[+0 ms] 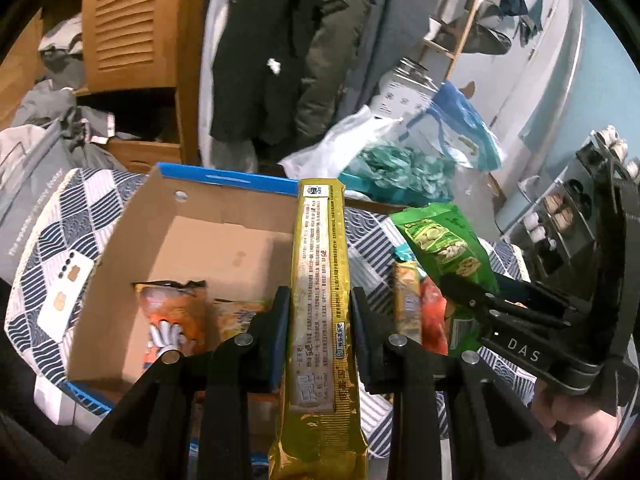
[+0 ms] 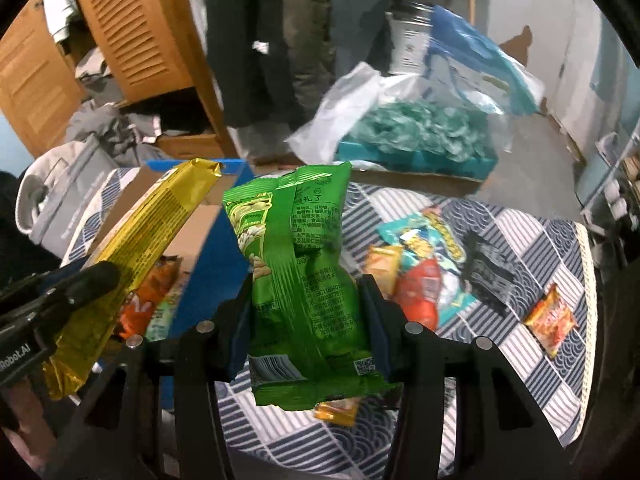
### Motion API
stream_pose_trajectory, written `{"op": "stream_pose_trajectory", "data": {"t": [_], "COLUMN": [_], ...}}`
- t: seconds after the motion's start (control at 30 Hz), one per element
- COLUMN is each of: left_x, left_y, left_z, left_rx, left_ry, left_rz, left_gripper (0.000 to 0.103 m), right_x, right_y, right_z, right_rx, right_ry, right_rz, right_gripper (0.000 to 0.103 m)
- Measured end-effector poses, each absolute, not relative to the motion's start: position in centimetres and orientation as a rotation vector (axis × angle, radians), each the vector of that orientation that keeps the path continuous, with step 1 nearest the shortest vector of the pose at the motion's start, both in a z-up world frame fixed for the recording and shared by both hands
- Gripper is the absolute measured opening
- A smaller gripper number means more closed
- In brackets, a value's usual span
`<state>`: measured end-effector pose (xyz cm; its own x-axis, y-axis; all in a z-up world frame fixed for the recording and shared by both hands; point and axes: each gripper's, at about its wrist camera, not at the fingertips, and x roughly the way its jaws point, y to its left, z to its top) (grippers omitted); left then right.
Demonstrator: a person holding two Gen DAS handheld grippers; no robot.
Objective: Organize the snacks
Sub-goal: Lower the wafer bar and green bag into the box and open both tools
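Observation:
My left gripper [image 1: 319,312] is shut on a long gold snack packet [image 1: 320,280], which stands up between the pads over the right side of an open cardboard box [image 1: 160,240]. Orange snack bags [image 1: 172,320] lie inside the box. My right gripper [image 2: 306,304] is shut on a green snack bag [image 2: 304,264], lifted above the patterned bedspread [image 2: 500,360]. The green bag [image 1: 444,248] and the right gripper [image 1: 468,300] show at the right of the left wrist view. The gold packet [image 2: 136,256] crosses the left of the right wrist view. Loose snacks [image 2: 420,264] lie on the bedspread.
A small red-orange packet [image 2: 552,320] lies near the bed's right edge. A teal tray with crumpled plastic bags [image 2: 416,132] sits beyond the bed. A wooden louvred wardrobe [image 1: 132,24] and hanging coats [image 1: 280,60] stand behind. A phone [image 1: 68,280] lies left of the box.

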<state>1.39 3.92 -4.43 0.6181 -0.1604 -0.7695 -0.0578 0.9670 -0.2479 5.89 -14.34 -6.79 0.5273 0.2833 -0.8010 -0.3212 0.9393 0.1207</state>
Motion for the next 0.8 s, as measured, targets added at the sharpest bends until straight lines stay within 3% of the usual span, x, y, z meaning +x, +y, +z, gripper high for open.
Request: {"op": "stream_pose_trajectory", "data": {"t": [0.8], "left_x": [1.0], "left_y": [13.6], "left_z": [-9.9], "left_rx": [-0.352], "left_ry": [0.993], "left_rz": [0.148], "left_gripper": [0.029], "right_x": [6.3], "right_y": [-1.5], "right_z": [-8.2], "right_rx": [-0.138], "right_ry": [1.013], "right_rz": [0.525], "right_gripper": [0.049]}}
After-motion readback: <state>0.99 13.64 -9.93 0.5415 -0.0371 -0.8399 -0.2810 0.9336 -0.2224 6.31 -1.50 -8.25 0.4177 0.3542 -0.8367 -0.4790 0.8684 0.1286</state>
